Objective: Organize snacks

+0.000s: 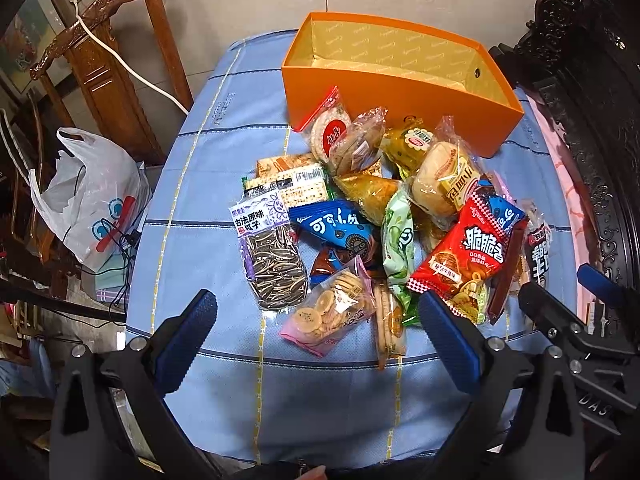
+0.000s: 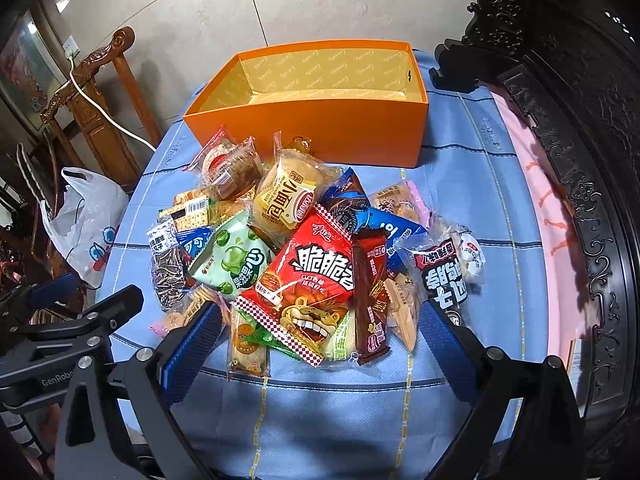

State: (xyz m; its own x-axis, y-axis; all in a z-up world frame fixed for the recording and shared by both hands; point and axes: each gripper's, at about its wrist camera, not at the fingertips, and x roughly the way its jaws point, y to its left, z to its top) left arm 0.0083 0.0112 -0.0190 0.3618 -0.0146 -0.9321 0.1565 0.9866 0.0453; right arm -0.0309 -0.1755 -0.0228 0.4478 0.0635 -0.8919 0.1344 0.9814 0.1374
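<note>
A white plastic bag (image 1: 90, 196) sits on the floor at the far left, beside a carved wooden chair (image 1: 104, 60) with a white cable (image 1: 120, 64) draped over it. The counter (image 1: 224, 160) wears a blue striped cloth. The left tool (image 1: 316, 330) hovers low over the near edge of the pile, jaws wide apart, gripping nothing. Within the snack pile, a seed bag (image 1: 272, 256) lies leftmost, with a cracker pack (image 1: 296, 180) behind it and a clear biscuit pack (image 1: 332, 312) just in front. A blue packet (image 1: 336, 230) sits next, then a green candy pack (image 2: 232, 264) partly under a red chip bag (image 2: 308, 280). A small bread pack (image 2: 290, 196) rests behind the red bag. A brown wafer bar (image 2: 370, 292) lies just right of the red bag, and a black-lettered pack (image 2: 444, 272) lies at the right edge. The right tool (image 2: 322, 340) hangs over the red bag's near end, jaws also wide apart and holding nothing. The orange box (image 2: 320, 124) stands open behind the pile, nothing visible inside; some packs touch its front wall. Dark carved furniture (image 2: 580, 120) fills the far right
</note>
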